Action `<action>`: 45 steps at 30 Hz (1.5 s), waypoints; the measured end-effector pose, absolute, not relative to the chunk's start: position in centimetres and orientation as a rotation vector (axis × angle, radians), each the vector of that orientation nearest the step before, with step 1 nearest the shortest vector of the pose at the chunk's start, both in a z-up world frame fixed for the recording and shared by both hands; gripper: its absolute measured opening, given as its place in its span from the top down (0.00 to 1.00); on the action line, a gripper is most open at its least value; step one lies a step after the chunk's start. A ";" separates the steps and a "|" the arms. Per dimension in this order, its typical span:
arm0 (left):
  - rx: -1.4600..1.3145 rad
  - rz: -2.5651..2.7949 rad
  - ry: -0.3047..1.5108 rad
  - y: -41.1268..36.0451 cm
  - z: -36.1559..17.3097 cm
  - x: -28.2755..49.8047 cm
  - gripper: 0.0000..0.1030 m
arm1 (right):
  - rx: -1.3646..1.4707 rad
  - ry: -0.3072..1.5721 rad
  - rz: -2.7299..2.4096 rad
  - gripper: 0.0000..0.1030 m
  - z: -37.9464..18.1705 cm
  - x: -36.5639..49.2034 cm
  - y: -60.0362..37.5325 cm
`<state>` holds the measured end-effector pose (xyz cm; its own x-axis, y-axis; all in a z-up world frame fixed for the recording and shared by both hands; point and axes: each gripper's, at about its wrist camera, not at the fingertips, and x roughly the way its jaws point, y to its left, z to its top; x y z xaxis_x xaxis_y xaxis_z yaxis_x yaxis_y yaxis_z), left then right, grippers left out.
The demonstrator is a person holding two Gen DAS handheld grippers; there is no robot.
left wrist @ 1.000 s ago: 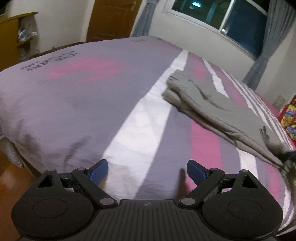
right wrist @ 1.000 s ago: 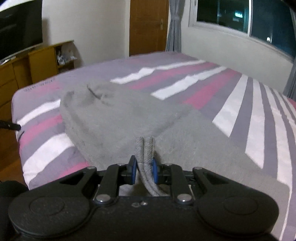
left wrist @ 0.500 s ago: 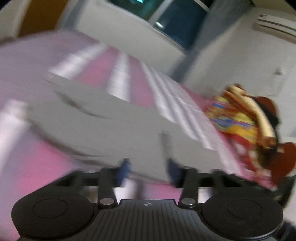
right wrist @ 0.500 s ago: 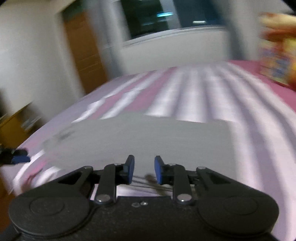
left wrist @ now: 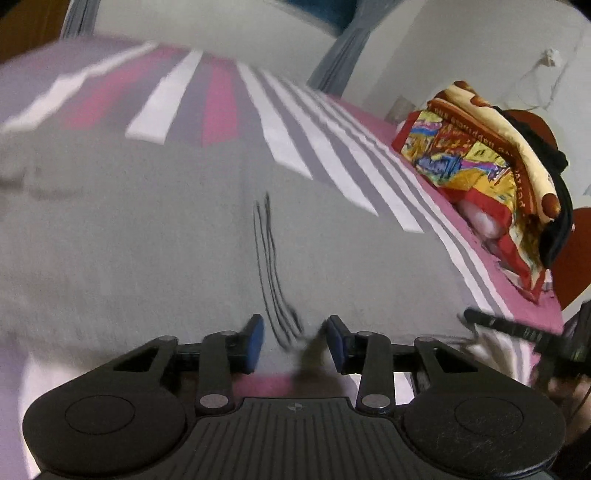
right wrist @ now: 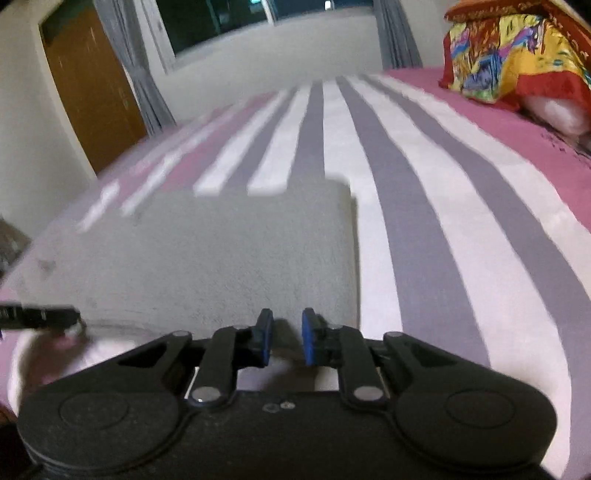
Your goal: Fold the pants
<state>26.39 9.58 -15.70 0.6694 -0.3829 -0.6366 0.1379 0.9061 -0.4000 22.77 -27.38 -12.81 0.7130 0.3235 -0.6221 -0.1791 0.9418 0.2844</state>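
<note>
The grey pants lie flat on the striped bedspread, with a dark drawstring running down their middle. My left gripper is open at the pants' near edge, its jaws either side of the drawstring's end and holding nothing. In the right wrist view the pants lie ahead and to the left. My right gripper is open by a narrow gap at their near right corner and holds nothing. The left gripper's finger shows at the left edge there.
A colourful folded blanket and a pillow lie at the head of the bed; they also show in the right wrist view. A wall with a window, curtains and a wooden door stand beyond the bed.
My right gripper let go of the pants' waistband and swung right. My left gripper narrowed its jaws and moved fast from the bed's far side to the pants' near edge.
</note>
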 end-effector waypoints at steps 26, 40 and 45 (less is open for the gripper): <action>-0.391 -0.058 0.566 17.3 -15.6 20.4 0.35 | 0.133 0.751 0.210 0.51 -13.3 21.9 -31.6; -1.246 -0.034 0.417 33.8 -26.4 24.1 0.34 | 0.090 0.782 0.211 0.49 -12.7 22.2 -28.3; -1.356 -0.083 0.340 34.9 -28.1 26.7 0.34 | 0.098 0.791 0.202 0.49 -12.8 22.7 -27.3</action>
